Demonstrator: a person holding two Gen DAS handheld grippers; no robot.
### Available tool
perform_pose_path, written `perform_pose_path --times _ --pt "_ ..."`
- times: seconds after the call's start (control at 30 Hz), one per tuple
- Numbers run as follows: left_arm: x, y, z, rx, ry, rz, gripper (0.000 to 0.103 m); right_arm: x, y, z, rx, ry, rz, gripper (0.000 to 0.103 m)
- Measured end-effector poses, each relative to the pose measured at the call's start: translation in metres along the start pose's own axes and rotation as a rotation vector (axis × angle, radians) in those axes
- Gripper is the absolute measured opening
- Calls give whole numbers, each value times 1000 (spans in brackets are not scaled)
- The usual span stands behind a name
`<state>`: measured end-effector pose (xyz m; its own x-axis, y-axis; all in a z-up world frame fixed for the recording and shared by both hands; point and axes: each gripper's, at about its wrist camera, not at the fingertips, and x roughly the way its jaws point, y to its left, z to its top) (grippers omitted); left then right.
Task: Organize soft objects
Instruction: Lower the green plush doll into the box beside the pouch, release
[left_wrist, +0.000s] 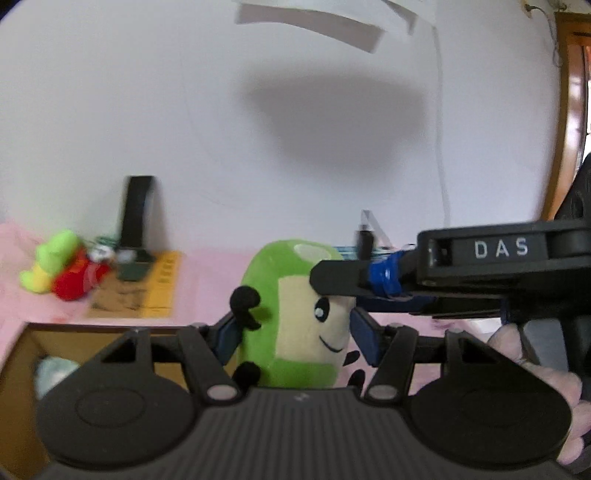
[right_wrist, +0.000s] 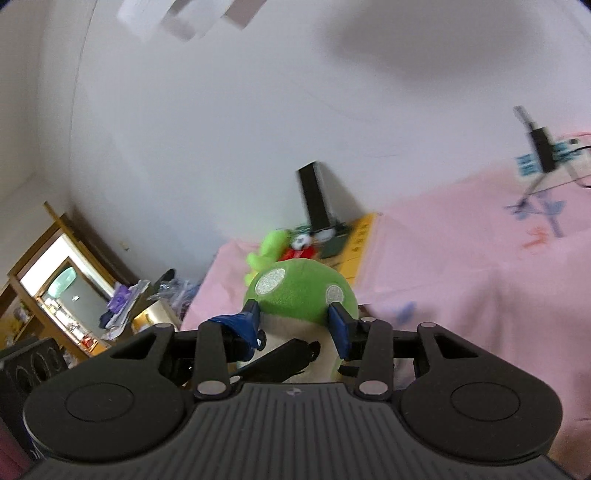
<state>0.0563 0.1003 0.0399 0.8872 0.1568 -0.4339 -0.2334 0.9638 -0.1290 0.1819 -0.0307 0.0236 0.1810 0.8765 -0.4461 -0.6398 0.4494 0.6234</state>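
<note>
Left wrist view: the green plush toy (left_wrist: 295, 314) stands upright between the fingers of the left tongs (left_wrist: 295, 334), its long axis vertical, its smiling face turned toward the camera's right. The blue pads sit against both flanks at about mid-body, so these tongs are closed on it. The right tongs (left_wrist: 334, 284) come in level from the right side and meet the toy near its top; whether they pinch it cannot be told from here. Below and to the left an open cardboard box (left_wrist: 26, 354) shows beside the near edge of the pink-covered bed (left_wrist: 210, 288), with something pale inside. A second green and red plush (left_wrist: 59, 266) lies well apart, toward the far left of the bed by the wall.

Right wrist view: the same toy's spotted green cap (right_wrist: 301, 291) fills the gap of the right tongs (right_wrist: 295, 323), both blue pads pressed into it just under the cap, so they are narrowed onto the toy as well. One finger (right_wrist: 280, 360) of the left tongs crosses beneath.

Both tools share one toy, gripping crosswise to each other: left low, right high. The box lies to the left and below, nearer the left hand, so my guess is that the left carries it there once the right lets go.
</note>
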Motion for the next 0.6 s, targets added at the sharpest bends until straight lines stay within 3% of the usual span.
perform_pose_path --times 0.23,0.4,0.6 --pt "-23 91 -19 -44 65 121 62 96 52 -34 -27 101 21 27" --pt "-20 148 -40 -68 169 201 62 159 78 -64 -7 208 9 27" --pt "0 199 -64 -106 302 234 62 211 89 -94 37 340 -46 27"
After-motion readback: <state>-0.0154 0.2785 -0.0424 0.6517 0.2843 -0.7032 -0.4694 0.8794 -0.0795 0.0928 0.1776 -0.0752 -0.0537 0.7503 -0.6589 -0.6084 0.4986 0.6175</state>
